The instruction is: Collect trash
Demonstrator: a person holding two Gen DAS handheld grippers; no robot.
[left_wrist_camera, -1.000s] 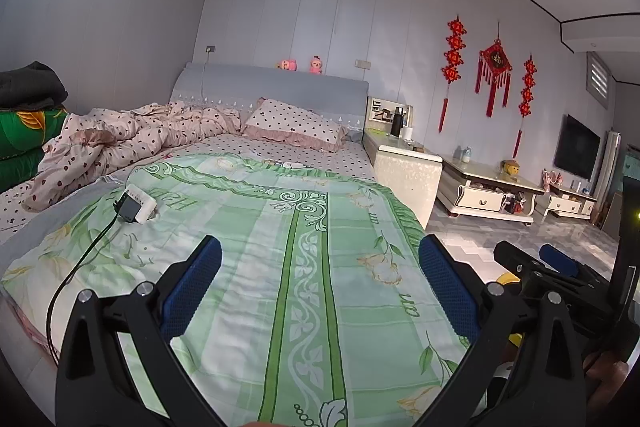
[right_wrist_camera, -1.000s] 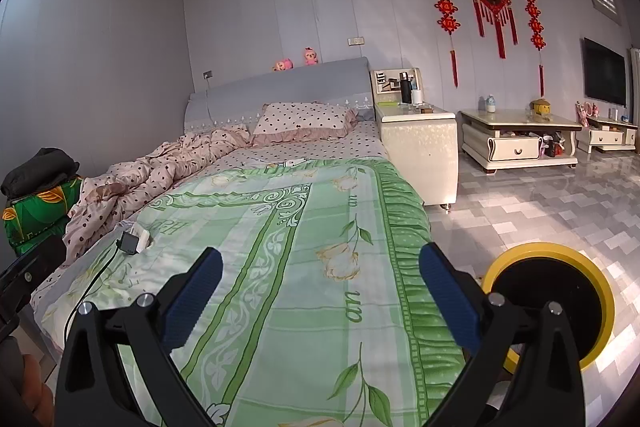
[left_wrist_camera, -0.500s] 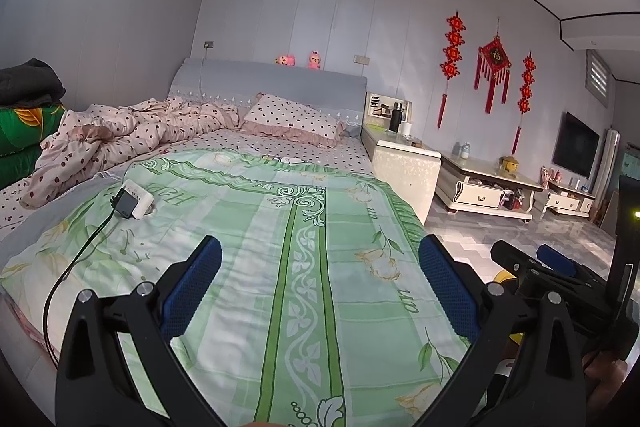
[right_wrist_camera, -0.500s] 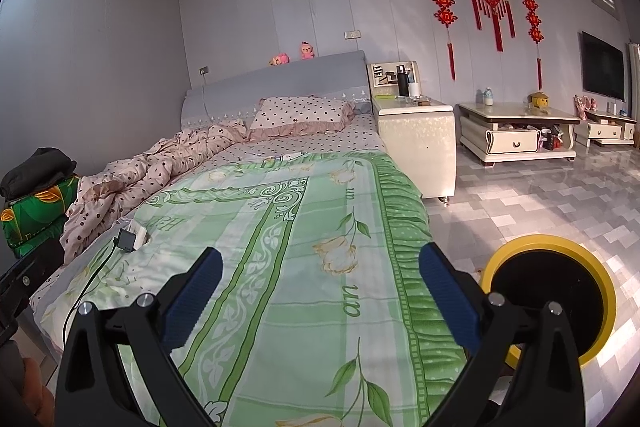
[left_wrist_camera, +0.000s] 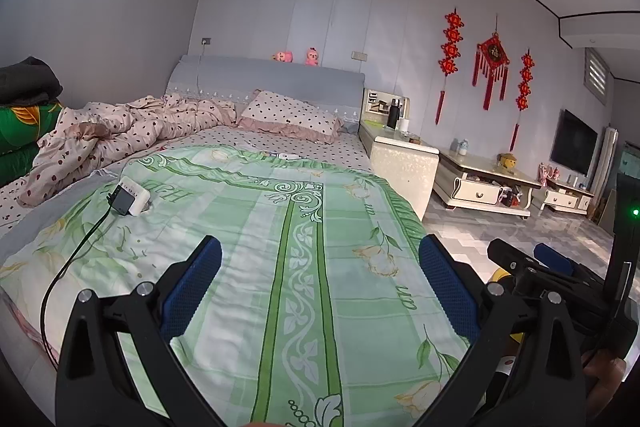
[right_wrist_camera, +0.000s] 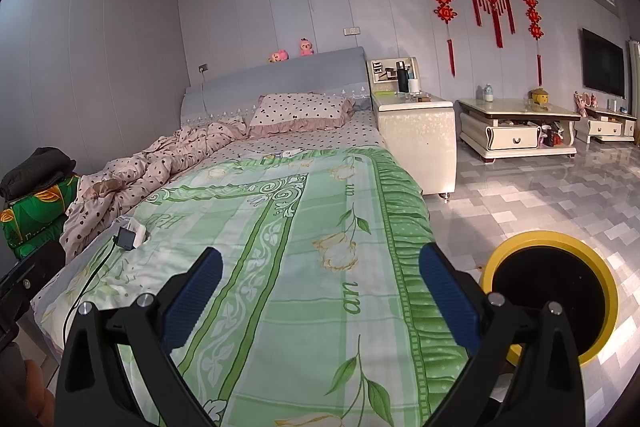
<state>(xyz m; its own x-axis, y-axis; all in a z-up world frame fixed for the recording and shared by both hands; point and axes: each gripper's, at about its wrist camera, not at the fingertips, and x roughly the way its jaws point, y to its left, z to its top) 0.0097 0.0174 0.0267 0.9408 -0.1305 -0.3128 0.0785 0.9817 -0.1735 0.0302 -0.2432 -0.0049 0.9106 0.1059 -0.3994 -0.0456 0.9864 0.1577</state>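
My left gripper [left_wrist_camera: 320, 283] hangs open over the foot of a bed with a green flowered cover [left_wrist_camera: 248, 227], nothing between its blue pads. My right gripper [right_wrist_camera: 320, 287] is open too, above the bed's right side, and it also shows at the right of the left wrist view as the right gripper [left_wrist_camera: 528, 259]. A round bin with a yellow rim [right_wrist_camera: 540, 238] and a black inside stands on the floor beside the bed, just right of the right gripper. A small white crumpled thing [left_wrist_camera: 286, 155] lies far up the bed near the pillow, also visible as the white thing [right_wrist_camera: 290, 153].
A white power strip with a black plug [left_wrist_camera: 130, 195] and cable lies on the cover's left side. A bunched pink dotted quilt [left_wrist_camera: 132, 123] fills the far left. A nightstand [right_wrist_camera: 416, 131] and a low cabinet [right_wrist_camera: 516, 131] stand on the tiled floor at right.
Both views have drifted only slightly, with the scene sliding a little upward. Both grippers stay open and nothing on the bed has moved.
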